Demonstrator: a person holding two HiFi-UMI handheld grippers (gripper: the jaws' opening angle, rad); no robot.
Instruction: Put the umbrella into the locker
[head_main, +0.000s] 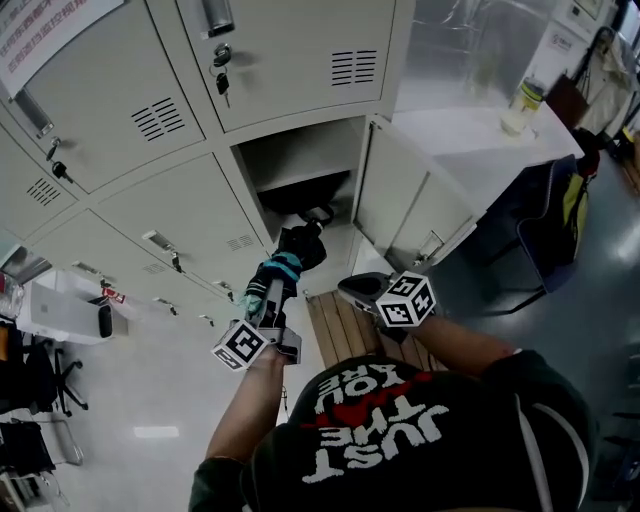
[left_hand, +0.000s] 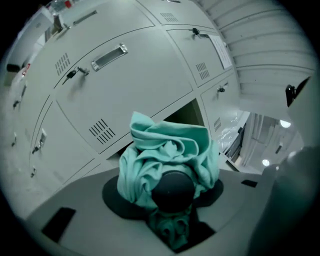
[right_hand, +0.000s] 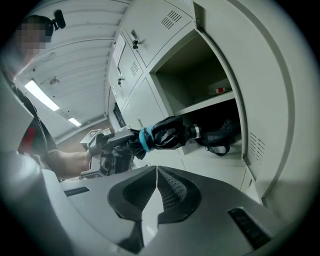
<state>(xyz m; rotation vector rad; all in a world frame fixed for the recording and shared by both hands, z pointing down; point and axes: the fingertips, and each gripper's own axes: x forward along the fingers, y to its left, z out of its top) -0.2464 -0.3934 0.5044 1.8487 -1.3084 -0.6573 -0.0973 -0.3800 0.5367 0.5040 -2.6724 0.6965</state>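
A folded black umbrella (head_main: 292, 258) with a teal band is clamped in my left gripper (head_main: 270, 300), which is shut on its fabric end. In the left gripper view, bunched teal cloth (left_hand: 170, 152) and a black knob (left_hand: 173, 189) fill the space between the jaws. The umbrella (right_hand: 167, 134) points into the open locker (head_main: 300, 165), and its handle with a strap (right_hand: 217, 136) lies inside the lower compartment, under the shelf (right_hand: 207, 104). My right gripper (head_main: 362, 290) hangs to the right of it, shut and empty, its pads meeting (right_hand: 156, 186).
The locker door (head_main: 405, 195) stands open to the right. Closed lockers with keys (head_main: 222, 82) surround the open one. A bottle (head_main: 523, 105) stands on a white table (head_main: 470, 135). A wooden slatted bench (head_main: 335, 330) is below, and a chair with a bag (head_main: 555, 215) is at the right.
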